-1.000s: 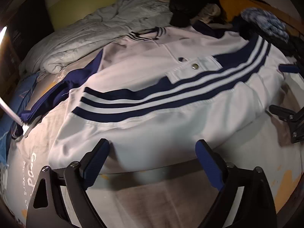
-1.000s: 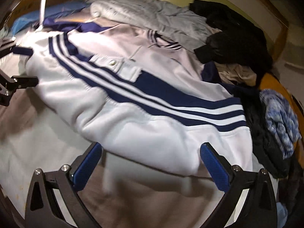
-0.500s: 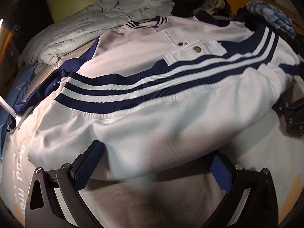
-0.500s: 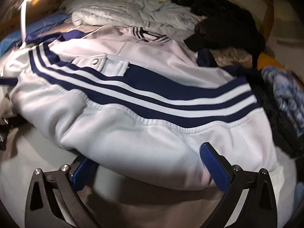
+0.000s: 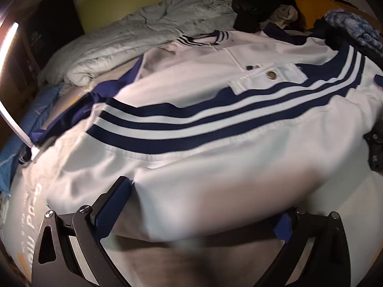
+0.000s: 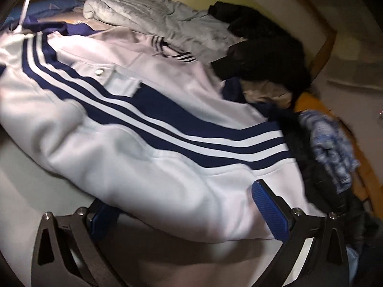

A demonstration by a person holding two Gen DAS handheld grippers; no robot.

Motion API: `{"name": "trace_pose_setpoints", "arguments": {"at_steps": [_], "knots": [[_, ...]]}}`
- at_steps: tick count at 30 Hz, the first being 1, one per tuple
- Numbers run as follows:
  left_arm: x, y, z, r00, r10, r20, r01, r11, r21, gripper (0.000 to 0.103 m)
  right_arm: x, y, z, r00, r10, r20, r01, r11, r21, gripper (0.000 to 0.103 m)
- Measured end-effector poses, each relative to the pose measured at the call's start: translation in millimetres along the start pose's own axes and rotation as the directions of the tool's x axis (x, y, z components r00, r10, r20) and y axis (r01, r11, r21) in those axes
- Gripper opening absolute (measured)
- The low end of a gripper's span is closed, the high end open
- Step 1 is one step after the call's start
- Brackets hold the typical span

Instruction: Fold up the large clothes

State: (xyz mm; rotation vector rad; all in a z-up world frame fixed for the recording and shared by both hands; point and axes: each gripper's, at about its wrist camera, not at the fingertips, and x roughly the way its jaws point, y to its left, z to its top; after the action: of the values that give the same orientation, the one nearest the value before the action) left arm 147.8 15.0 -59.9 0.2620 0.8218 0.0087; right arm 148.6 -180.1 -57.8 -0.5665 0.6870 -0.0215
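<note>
Jacket (image 5: 215, 162) between spread claw fingers (image 5: 112, 203)

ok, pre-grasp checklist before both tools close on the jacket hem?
1. Left tool open: ok, its fingers stand wide apart.
2. Right tool open: ok, likewise.
3. White jacket with navy stripes hem between the fingers: ok in both views; the near edge bulges into each gap.
4. Only one layer taken: cannot tell, the hem is blurred and its underside is hidden.
5. Tools spaced along the hem: ok, the right tool shows at the right edge of the left view.
6. Fold path free: not ok, the black clothes and grey quilt crowd the collar side.
</note>
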Motion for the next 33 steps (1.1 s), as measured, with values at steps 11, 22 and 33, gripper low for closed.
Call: {"name": "trace_pose_setpoints", "arguments": {"at_steps": [11,22,33], "knots": [[16.0,31.1,2.3,1.000,-0.026,-0.012,0.025,0.994,-0.110,0.082,15.2,-29.5,-1.5,0.997,0.047,-0.062,-0.038,0.990,0.136,0.083],[-44.9,48.2,17.5,0.995,-0.030,0.093,0.044,0.989,-0.144,0.014,-25.7,-48.4,2.8,0.990,0.032,0.140,-0.074,0.950,0.304,0.015],[-94.8,35.0,-37.9,0.997,-0.063,0.047,0.069,0.987,-0.146,0.011,-91.7,-52.8,-38.7,0.981,0.165,0.106,-0.193,0.904,0.382,0.015]]}}
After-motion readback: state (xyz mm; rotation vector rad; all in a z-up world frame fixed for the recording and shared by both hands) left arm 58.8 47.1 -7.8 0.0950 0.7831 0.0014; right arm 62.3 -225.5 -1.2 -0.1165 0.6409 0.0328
